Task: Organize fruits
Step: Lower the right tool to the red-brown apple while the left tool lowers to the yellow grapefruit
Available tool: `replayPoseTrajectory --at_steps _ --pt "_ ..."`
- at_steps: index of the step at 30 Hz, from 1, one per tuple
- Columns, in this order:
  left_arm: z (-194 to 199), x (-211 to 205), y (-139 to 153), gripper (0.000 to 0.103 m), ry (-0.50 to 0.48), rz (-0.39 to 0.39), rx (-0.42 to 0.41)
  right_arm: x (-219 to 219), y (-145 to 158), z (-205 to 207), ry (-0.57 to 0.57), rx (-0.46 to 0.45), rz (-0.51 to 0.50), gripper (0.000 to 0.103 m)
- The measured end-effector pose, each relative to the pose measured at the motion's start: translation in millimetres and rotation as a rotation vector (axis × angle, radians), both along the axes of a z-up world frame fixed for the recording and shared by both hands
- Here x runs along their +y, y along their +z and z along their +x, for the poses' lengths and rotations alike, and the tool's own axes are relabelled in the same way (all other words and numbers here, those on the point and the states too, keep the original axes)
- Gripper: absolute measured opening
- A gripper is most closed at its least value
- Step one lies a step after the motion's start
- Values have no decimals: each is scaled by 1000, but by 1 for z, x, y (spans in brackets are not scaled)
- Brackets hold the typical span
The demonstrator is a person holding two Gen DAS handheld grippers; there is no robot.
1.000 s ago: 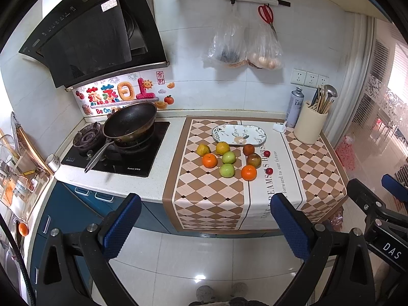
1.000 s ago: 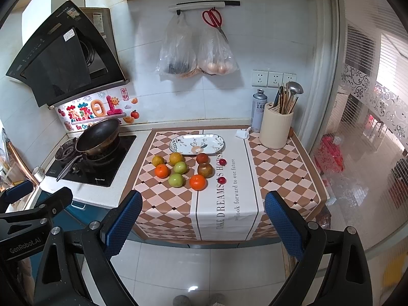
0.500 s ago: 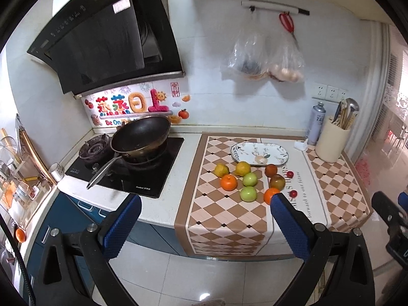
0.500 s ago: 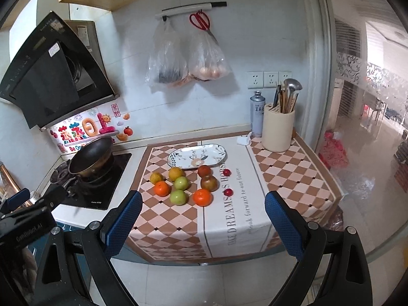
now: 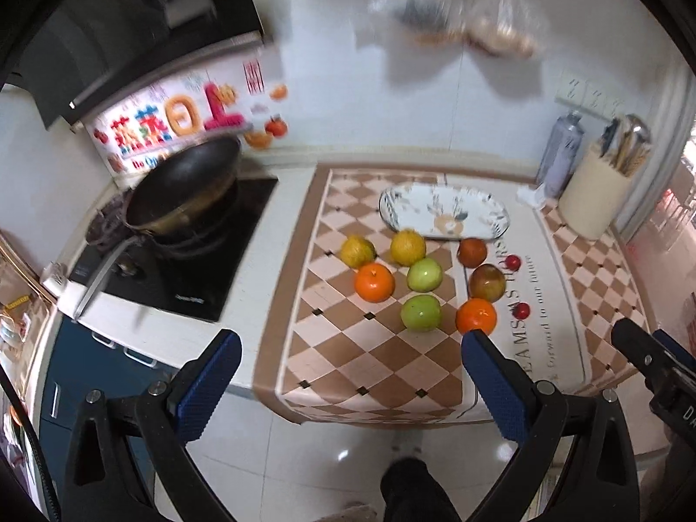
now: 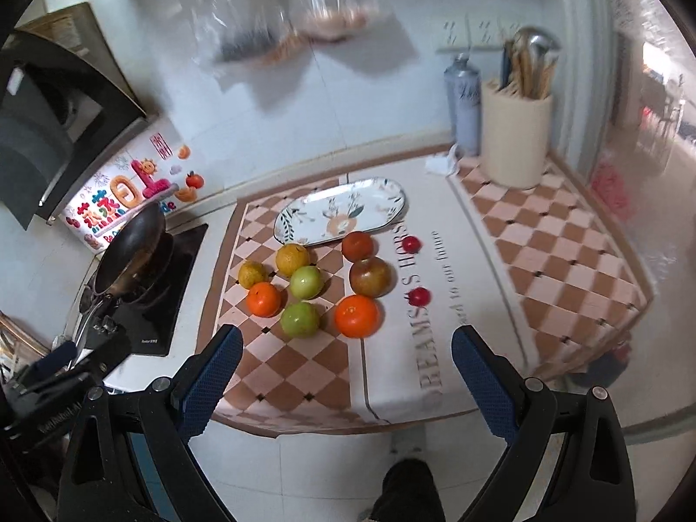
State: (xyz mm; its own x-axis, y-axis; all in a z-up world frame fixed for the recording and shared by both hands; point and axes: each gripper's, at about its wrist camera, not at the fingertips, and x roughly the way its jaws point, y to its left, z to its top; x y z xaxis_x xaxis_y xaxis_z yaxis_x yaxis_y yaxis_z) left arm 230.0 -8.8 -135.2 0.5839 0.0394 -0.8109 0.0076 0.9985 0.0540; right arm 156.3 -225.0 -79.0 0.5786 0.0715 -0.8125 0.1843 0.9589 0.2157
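Several fruits lie on a checkered cloth (image 5: 348,348): two oranges (image 5: 374,282) (image 5: 476,316), two green apples (image 5: 420,312) (image 5: 424,274), two yellow citrus (image 5: 356,251), brown-red fruits (image 5: 486,282) and small red ones (image 5: 522,309). Behind them is an empty patterned oval plate (image 5: 443,213), also in the right wrist view (image 6: 339,213). My left gripper (image 5: 348,374) is open and empty, short of the counter's front edge. My right gripper (image 6: 346,369) is open and empty, just before the near orange (image 6: 357,316) and green apple (image 6: 299,319).
A black wok (image 5: 182,187) sits on the stove at left. A beige utensil holder (image 5: 593,200) and a grey spray can (image 5: 559,152) stand at back right. Plastic bags (image 5: 452,13) hang on the wall. The other gripper shows at the right edge (image 5: 652,369).
Both grippers have moved forward and down toward the counter; the fruits now look larger and closer. Both stay open. The fruits have not moved.
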Motion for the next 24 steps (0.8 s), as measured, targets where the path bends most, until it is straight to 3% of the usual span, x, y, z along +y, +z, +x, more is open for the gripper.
replayPoseTrajectory --at_steps 8,14,17,24 --pt "107 -20 -62 103 37 11 171 -34 -85 129 76 147 52 99" --pt "177 -18 -122 103 78 -14 363 -45 -161 204 156 307 116 99" --pt "205 -17 -143 103 85 -73 439 -40 -185 223 179 353 113 99" --pt "265 -23 -196 102 117 -341 641 -41 -241 255 146 487 224 99"
